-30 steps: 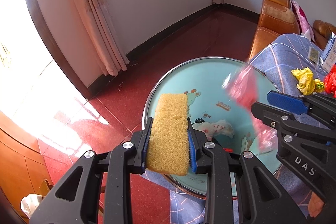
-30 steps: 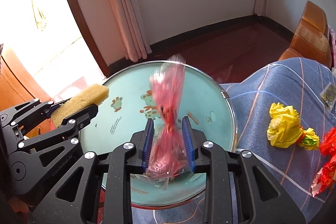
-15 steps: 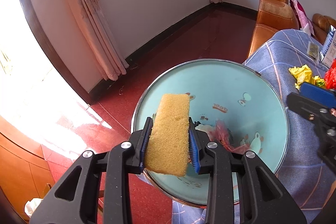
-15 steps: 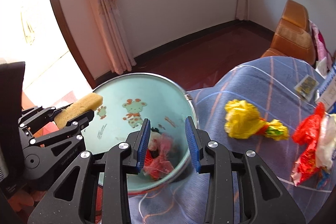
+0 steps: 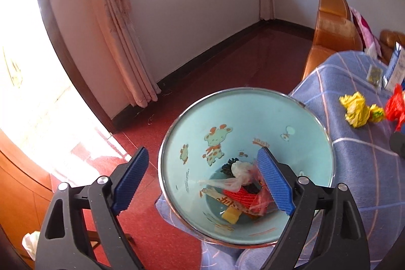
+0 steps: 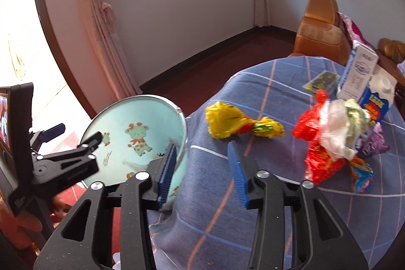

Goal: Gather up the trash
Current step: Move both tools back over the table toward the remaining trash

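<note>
A light blue bin (image 5: 253,118) with cartoon animals stands beside the blue checked table; it also shows in the right wrist view (image 6: 121,123). In it lie a yellow sponge (image 5: 230,215), a pink bag (image 5: 260,201) and other wrappers. My left gripper (image 5: 202,184) is open and empty above the bin's near rim. My right gripper (image 6: 202,168) is open and empty over the table's edge. A yellow crumpled wrapper (image 6: 227,123) lies on the cloth ahead of it, also seen in the left wrist view (image 5: 357,110). A red and white bag pile (image 6: 326,138) lies further right.
A milk carton (image 6: 374,98), a white box (image 6: 357,67) and a small dark packet (image 6: 321,80) stand at the table's far side. Orange chairs (image 6: 319,29) are behind it. Red floor (image 5: 227,67), curtain and wall lie beyond the bin.
My left gripper has opened and the sponge has dropped into the bin. My right gripper, empty after releasing the pink bag, has swung right from the bin to over the table.
</note>
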